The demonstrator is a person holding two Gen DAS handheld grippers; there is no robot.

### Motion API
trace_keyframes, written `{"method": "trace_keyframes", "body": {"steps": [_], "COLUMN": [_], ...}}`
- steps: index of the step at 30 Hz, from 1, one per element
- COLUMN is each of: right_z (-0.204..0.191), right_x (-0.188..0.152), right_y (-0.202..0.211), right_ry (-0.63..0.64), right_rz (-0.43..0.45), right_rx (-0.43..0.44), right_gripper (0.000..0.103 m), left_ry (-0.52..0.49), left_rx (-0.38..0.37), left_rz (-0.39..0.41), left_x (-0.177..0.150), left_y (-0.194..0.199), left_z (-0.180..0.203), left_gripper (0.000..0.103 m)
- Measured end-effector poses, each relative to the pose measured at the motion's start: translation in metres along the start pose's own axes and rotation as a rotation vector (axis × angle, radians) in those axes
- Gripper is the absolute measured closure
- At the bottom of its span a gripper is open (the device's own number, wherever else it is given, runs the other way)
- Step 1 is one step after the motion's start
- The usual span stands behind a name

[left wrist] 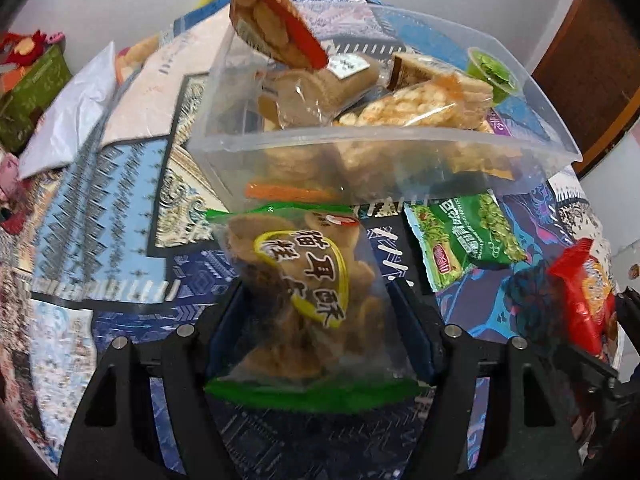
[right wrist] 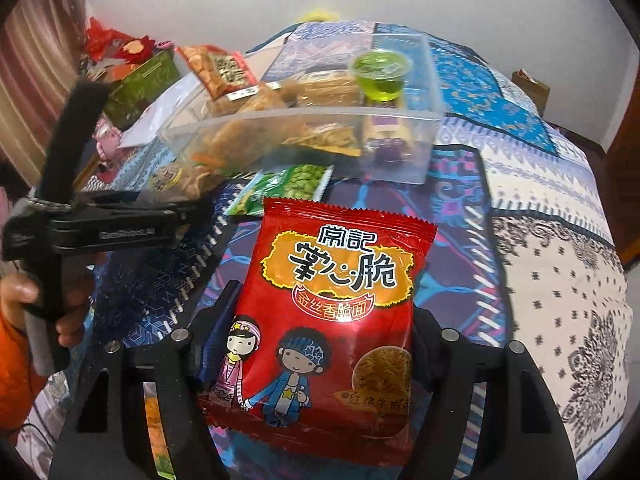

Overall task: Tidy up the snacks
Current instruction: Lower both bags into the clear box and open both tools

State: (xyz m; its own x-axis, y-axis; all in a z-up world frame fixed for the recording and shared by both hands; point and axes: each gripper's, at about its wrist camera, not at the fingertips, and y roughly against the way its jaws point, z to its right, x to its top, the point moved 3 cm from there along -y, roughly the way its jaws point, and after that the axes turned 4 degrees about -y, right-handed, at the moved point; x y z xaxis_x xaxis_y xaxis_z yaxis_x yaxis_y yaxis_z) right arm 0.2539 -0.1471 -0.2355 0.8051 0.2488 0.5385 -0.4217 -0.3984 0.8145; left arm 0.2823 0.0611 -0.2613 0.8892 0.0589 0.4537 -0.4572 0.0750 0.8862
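My left gripper (left wrist: 316, 304) is shut on a clear bag of brown crisps with green edges (left wrist: 304, 292), held just in front of a clear plastic bin (left wrist: 384, 140). The bin holds several wrapped snacks and a green jelly cup (left wrist: 494, 74); a red cracker pack (left wrist: 272, 16) stands up at its far left. My right gripper (right wrist: 324, 312) is shut on a red noodle-snack bag (right wrist: 332, 320), held above the cloth in front of the bin (right wrist: 400, 120). A green pea packet (left wrist: 468, 236) lies on the cloth by the bin; it also shows in the right wrist view (right wrist: 288, 188).
A patterned blue patchwork cloth (right wrist: 520, 160) covers the table. A green box (right wrist: 140, 84) and a white plastic bag (left wrist: 68, 120) lie at the left with other clutter. The left gripper's body (right wrist: 100, 228) and a hand show at left in the right wrist view.
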Motion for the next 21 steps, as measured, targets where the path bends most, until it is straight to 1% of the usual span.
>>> {"method": "trace_keyframes", "body": {"steps": [2,5,8,11,16,21], "right_z": [0.001,0.006,0.009,0.01,0.007,0.006], "right_x": [0.003,0.005,0.009,0.015,0.025,0.039], "right_y": [0.003,0.009,0.015,0.018,0.026,0.036], "right_ry": [-0.002,-0.003,-0.015,-0.024,-0.03,-0.029], "right_rz": [0.012,0.028,0.042,0.059,0.091,0.128], "right_rx": [-0.014,-0.027,-0.028,-0.026,-0.019,-0.017], "right_gripper": [0.035,0.035,0.035,0.035,0.035,0.035], "left_ry": [-0.005,-0.021,-0.032,-0.051,-0.042,-0.044], "left_rx": [0.012,0.02,0.033,0.043,0.017,-0.007], "left_rz": [0.025,0.039,0.042,0.069,0.11,0.158], "left_x": [-0.002,-0.008,-0.017,-0.024,-0.026,-0.017], "left_y": [0.002,0.007,0.017,0.033,0.061,0.087], "left_z": [0.0,0.001,0.0,0.002,0.001,0.003], "left_gripper": [0.04,0.046,0.047,0.048,0.048,0.048]}}
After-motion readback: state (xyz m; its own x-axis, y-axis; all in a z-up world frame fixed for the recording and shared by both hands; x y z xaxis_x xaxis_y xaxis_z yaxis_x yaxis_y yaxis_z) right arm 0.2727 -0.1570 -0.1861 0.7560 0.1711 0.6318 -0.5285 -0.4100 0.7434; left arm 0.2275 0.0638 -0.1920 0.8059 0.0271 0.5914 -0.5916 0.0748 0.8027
